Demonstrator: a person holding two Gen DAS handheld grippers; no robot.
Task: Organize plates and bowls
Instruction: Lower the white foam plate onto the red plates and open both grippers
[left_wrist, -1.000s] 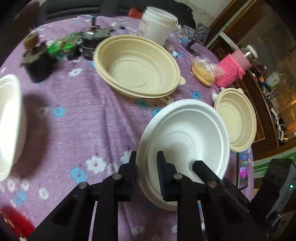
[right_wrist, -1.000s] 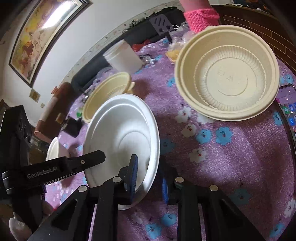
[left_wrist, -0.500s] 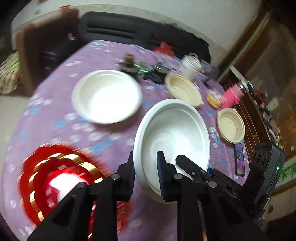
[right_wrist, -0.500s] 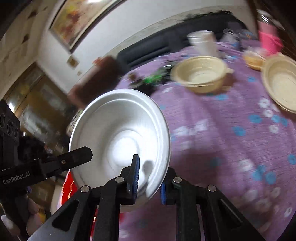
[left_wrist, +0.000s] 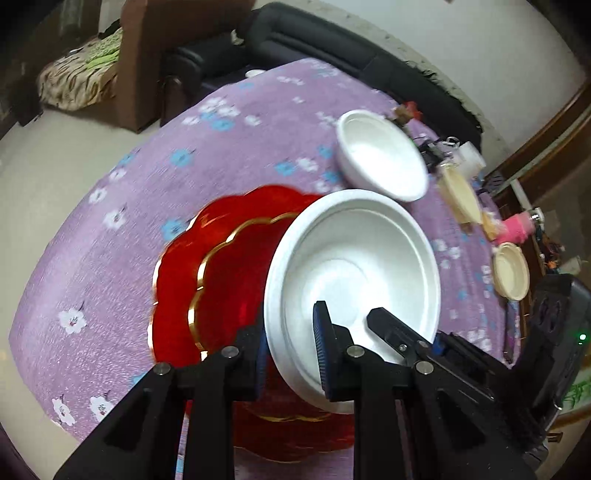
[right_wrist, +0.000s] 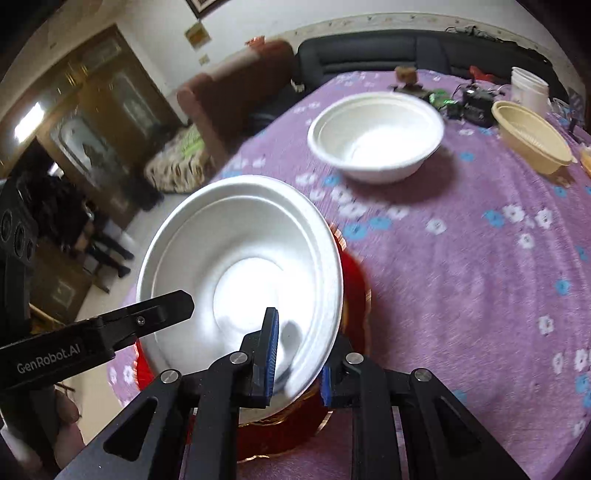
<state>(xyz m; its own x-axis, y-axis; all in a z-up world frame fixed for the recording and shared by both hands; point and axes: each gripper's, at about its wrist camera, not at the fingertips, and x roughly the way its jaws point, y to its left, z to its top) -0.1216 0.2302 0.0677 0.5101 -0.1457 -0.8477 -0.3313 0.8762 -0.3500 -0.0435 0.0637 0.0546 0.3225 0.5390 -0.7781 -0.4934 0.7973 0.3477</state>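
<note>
Both grippers hold one white foam plate (left_wrist: 354, 273) by opposite rims, tilted above a red scalloped plate with gold trim (left_wrist: 221, 280). My left gripper (left_wrist: 290, 354) is shut on the plate's near rim. My right gripper (right_wrist: 297, 358) is shut on its other rim, and the plate (right_wrist: 240, 266) fills the lower left of the right wrist view. The red plate (right_wrist: 354, 288) shows only at its edges there. A white foam bowl (left_wrist: 380, 162) stands farther back on the table; it also shows in the right wrist view (right_wrist: 376, 136).
A purple flowered tablecloth (right_wrist: 480, 258) covers the round table. A beige bowl (right_wrist: 532, 136), a white tub (right_wrist: 528, 88) and small dark items stand at the far side. Another beige bowl (left_wrist: 511, 271) and a pink object (left_wrist: 517, 229) sit at the right. A sofa and armchair stand behind the table.
Both grippers have carried the white plate across the table to above the red plate. The beige bowls and white bowl now lie farther away.
</note>
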